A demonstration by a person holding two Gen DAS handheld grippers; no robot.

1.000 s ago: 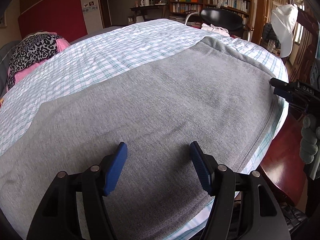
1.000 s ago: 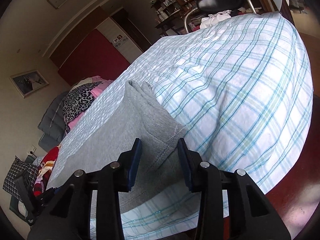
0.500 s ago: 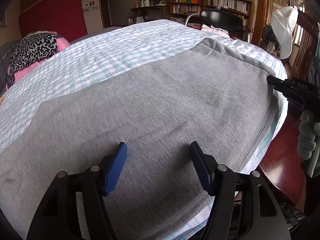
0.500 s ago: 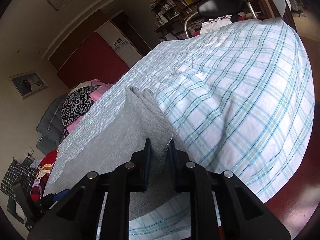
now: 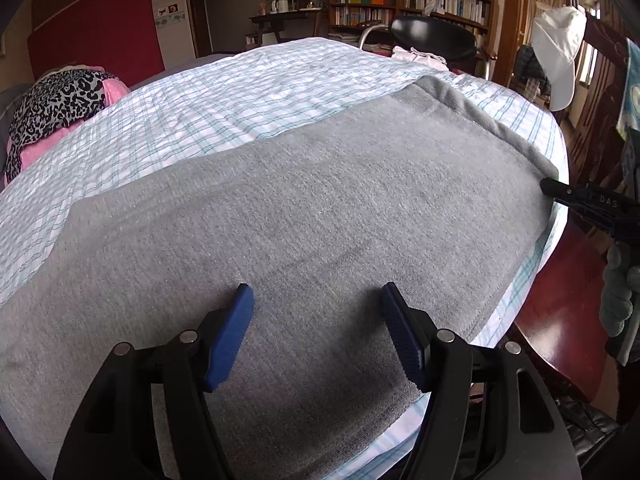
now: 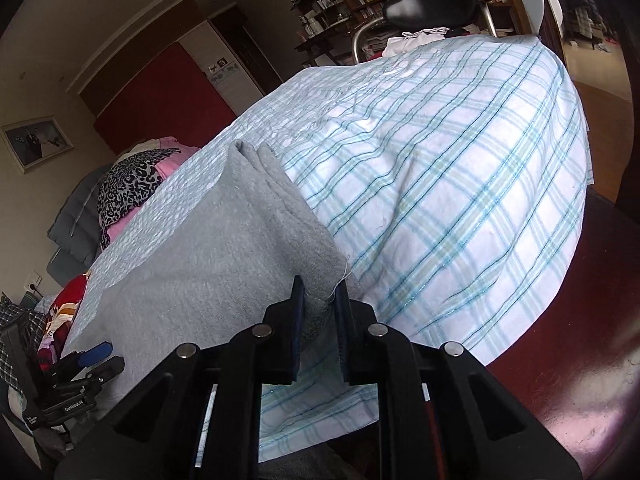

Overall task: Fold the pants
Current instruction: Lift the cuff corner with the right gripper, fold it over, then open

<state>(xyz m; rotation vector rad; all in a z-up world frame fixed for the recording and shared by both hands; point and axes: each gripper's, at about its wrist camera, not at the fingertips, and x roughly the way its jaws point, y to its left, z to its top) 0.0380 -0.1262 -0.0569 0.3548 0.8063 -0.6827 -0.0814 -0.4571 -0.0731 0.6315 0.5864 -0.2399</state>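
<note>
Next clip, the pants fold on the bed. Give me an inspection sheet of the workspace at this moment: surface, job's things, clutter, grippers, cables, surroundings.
Surface: bed with plaid sheet, lightly rumpled.
Job's things: grey pants spread flat along the near edge of the bed.
Clutter: leopard-print and pink bedding heaped at the far end.
Grippers: left gripper open, jaws widening, above the pants, nothing between its pads; right gripper shut on a corner of the pants at the bed's edge.
Cables: nothing seen.
Surroundings: bookshelf, black chair, white cap hanging at right, red wall panel.
</note>
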